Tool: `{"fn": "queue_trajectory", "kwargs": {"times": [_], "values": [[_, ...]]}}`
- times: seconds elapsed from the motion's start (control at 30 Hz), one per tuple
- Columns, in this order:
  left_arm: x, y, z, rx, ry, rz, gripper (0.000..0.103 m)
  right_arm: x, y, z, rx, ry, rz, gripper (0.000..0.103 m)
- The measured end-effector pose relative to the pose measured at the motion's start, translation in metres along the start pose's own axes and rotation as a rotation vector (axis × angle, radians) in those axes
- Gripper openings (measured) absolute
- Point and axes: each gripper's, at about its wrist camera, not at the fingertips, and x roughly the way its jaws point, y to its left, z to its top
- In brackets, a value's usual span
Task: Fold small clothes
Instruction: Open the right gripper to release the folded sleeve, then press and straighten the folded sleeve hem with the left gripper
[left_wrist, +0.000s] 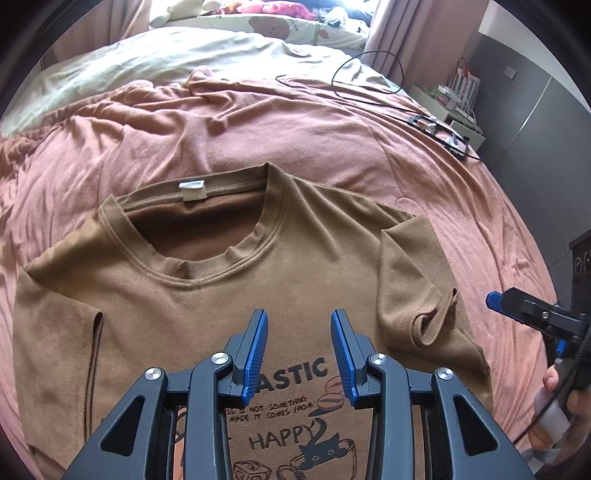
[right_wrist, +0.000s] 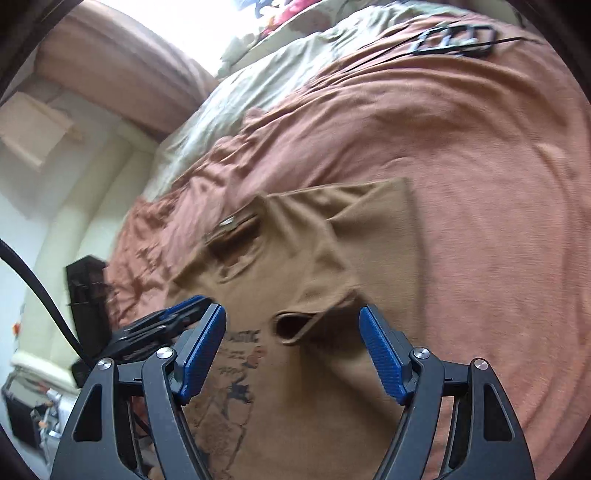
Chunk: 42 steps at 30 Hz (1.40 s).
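A brown T-shirt (left_wrist: 207, 306) lies front up on the pink bedspread, its collar pointing away and a black print on its chest. Its right sleeve (left_wrist: 417, 284) is folded inward over the body, and the cuff stands open (right_wrist: 291, 326). My left gripper (left_wrist: 298, 325) hovers open over the chest print, holding nothing. My right gripper (right_wrist: 292, 323) is open too, its blue pads on either side of the sleeve cuff and a little above it. In the left wrist view the right gripper (left_wrist: 496, 301) shows at the right edge, held by a hand (left_wrist: 554, 417).
The pink bedspread (left_wrist: 303, 129) is wrinkled around the shirt. A black cable and a small black device (left_wrist: 439, 129) lie at its far right. Pale green bedding and pillows (left_wrist: 155, 55) sit at the head of the bed. A dark cabinet (right_wrist: 86, 299) stands beside the bed.
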Motion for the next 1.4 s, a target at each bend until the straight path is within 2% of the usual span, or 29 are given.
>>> {"fn": "queue_trajectory", "kwargs": {"times": [0.1,0.17,0.23,0.3,0.4,0.5,0.63,0.73,0.9,1.0,1.07,1.2,1.4], "values": [[0.002,-0.011,0.005,0.016,-0.011,-0.007,0.038,-0.001,-0.012,-0.004,0.046,-0.033,0.003,0.073],[0.005,-0.020,0.007,0.036,-0.014,-0.010,0.038,0.001,-0.018,-0.007,0.054,-0.049,0.001,0.063],[0.010,-0.030,0.008,0.056,-0.011,-0.009,0.038,0.001,-0.026,-0.016,0.060,-0.055,-0.024,0.044],[0.016,-0.038,0.008,0.073,-0.006,-0.012,0.038,0.005,-0.030,-0.025,0.042,-0.052,-0.066,0.039],[0.031,-0.050,0.009,0.083,0.018,0.001,0.038,0.015,-0.035,-0.031,0.028,-0.026,-0.099,0.038],[0.040,-0.061,0.009,0.078,0.025,-0.023,0.038,0.017,-0.026,-0.033,-0.022,-0.004,-0.149,0.031],[0.044,-0.077,0.007,0.100,0.030,-0.046,0.038,0.015,-0.014,-0.035,-0.054,0.010,-0.179,0.031],[0.051,-0.084,0.002,0.121,0.063,-0.004,0.038,0.015,-0.010,-0.035,-0.065,0.013,-0.184,0.031],[0.060,-0.082,-0.011,0.136,0.115,-0.023,0.038,0.014,-0.019,-0.036,-0.055,0.014,-0.162,0.031],[0.060,-0.075,-0.018,0.118,0.127,-0.067,0.038,0.009,-0.025,-0.038,-0.047,0.015,-0.150,0.031],[0.060,-0.072,-0.022,0.121,0.129,-0.049,0.043,0.006,-0.028,-0.038,-0.049,0.017,-0.147,0.031],[0.058,-0.066,-0.030,0.134,0.140,-0.030,0.044,0.005,-0.030,-0.039,-0.052,0.018,-0.147,0.031],[0.053,-0.055,-0.032,0.179,0.165,0.105,0.044,0.005,-0.028,-0.040,-0.055,0.022,-0.145,0.031]]}}
